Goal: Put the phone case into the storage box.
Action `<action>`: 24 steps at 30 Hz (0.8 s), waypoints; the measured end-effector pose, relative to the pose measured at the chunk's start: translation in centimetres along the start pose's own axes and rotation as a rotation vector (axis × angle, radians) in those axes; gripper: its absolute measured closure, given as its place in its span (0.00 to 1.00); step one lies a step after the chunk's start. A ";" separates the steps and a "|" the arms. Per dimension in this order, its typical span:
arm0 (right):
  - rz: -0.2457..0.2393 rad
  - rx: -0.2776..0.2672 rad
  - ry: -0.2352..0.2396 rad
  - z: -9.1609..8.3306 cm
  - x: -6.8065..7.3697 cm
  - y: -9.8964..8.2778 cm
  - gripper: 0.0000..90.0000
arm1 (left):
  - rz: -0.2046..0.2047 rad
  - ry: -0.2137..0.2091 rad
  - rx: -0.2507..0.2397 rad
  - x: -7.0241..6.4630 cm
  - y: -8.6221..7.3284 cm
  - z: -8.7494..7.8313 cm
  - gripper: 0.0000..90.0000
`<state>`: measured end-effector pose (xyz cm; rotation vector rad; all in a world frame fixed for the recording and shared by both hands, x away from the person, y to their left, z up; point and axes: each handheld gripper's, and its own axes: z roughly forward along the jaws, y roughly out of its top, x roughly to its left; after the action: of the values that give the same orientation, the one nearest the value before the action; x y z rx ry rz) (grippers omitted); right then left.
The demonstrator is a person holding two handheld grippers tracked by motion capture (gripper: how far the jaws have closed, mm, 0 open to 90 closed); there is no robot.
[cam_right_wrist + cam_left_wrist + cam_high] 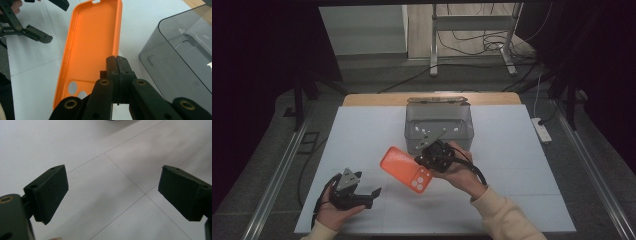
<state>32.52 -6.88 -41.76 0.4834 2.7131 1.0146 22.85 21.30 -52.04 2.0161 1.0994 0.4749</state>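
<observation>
An orange phone case [403,168] hangs above the white table, left of my right gripper [426,159]. In the right gripper view the case [92,42] shows its hollow inside and its camera holes. My right gripper [116,62] is shut, its jaws pinching the case's long side wall. My left gripper [368,196] rests in a hand at the table's near left, open with nothing between its fingers. Its two black pads [51,192] stand wide apart over the bare white surface. It also appears as the left gripper [53,21] beyond the case in the right gripper view.
A smoky translucent grey box [412,135] stands open-topped at the table's middle back, just behind my right hand; it is close on the right as the box [180,62]. The white table mat [512,165] has faint seam lines. A power strip [542,131] lies off the right edge.
</observation>
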 end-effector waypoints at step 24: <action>0.011 -0.011 -0.020 -2.6 -0.3 -3.1 1.00 | 0.008 -0.017 -0.002 -0.3 0.3 0.3 0.11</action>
<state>31.32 -10.72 -41.88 0.5047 2.6892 1.0209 23.06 20.77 -51.97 2.0201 1.0806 0.4624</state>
